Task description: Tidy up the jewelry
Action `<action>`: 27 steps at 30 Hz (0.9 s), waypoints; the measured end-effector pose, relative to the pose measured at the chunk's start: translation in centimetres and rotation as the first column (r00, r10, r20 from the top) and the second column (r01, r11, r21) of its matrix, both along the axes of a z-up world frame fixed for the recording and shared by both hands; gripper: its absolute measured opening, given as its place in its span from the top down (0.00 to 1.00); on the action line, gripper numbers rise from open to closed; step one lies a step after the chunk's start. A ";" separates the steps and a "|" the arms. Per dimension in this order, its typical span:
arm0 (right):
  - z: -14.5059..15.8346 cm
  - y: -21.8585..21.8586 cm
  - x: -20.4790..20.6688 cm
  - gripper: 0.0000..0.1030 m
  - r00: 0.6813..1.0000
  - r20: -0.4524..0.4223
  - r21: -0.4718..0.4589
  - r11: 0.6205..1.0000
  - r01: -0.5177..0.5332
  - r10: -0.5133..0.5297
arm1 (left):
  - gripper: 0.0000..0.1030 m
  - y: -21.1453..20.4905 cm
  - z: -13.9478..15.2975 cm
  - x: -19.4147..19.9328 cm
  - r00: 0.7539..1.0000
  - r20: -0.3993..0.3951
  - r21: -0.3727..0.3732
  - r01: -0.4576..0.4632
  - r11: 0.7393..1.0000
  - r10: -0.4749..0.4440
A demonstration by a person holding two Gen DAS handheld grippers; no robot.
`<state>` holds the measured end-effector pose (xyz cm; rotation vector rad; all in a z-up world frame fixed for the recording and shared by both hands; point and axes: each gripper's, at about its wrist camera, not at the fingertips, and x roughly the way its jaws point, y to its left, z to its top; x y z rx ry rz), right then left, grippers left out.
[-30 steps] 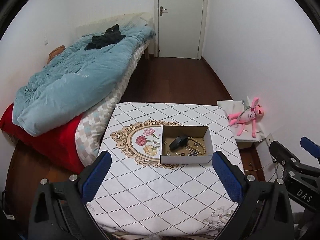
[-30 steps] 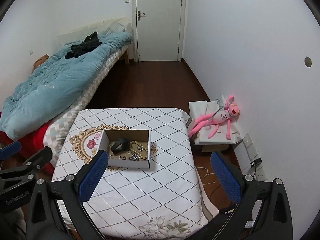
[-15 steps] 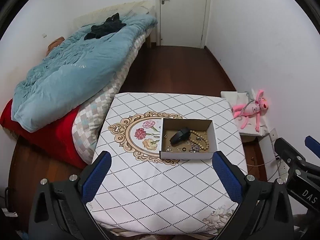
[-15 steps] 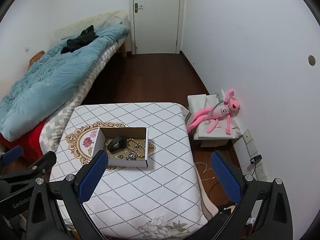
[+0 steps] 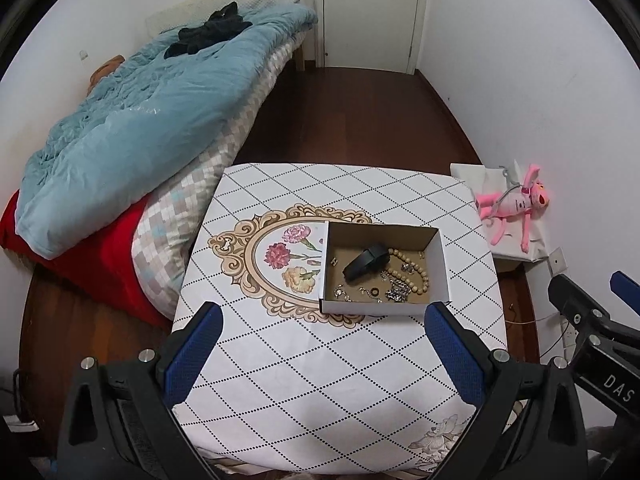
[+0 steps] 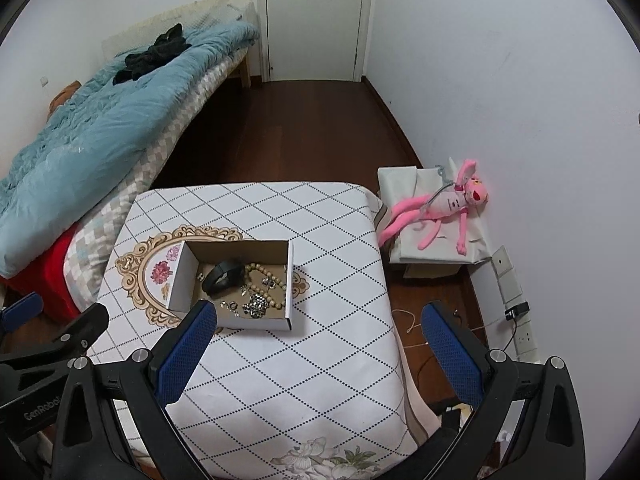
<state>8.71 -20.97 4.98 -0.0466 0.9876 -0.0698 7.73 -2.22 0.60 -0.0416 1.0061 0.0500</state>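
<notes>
1. A small cardboard box (image 6: pixel 234 280) sits on the counter (image 6: pixel 320 360), which has a white cloth with diamond lines.
2. Inside the box lie a black band (image 6: pixel 222 276), a string of tan beads (image 6: pixel 276 280) and some shiny silver bits (image 6: pixel 256 304).
3. The right tongs (image 6: pixel 320 350) hang wide open just in front of the box, with nothing in them.
4. The left tongs (image 6: pixel 24 320) poke in to the left of the box.
5. A pink toy (image 6: pixel 440 210) lies well to the right of the box.
6. A bed with a blue blanket (image 6: pixel 100 132) is behind the box, to the left.

Left gripper (image 5: pixel 322 344) and right gripper (image 6: pixel 318 342) side by side (jaws wide, empty)
</notes>
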 end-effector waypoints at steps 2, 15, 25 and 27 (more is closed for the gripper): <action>-0.3 0.0 0.1 0.00 1.000 -0.010 0.002 1.000 0.000 0.000 | 0.00 0.0 -0.1 0.0 1.000 -0.003 0.004 0.000 1.000 0.000; -1.0 0.3 0.3 0.00 1.000 -0.027 -0.020 1.000 -0.003 0.002 | 0.00 0.2 -0.3 0.1 1.000 -0.007 0.010 -0.001 1.000 0.001; -1.1 0.4 0.1 0.00 0.999 -0.036 -0.020 1.000 -0.013 0.013 | 0.00 0.4 -0.8 0.0 1.000 -0.012 0.021 0.001 1.000 0.000; -1.0 0.3 0.1 0.00 0.999 -0.037 -0.025 1.000 -0.016 0.015 | 0.00 0.4 -0.8 0.0 1.000 -0.011 0.021 -0.002 1.000 0.002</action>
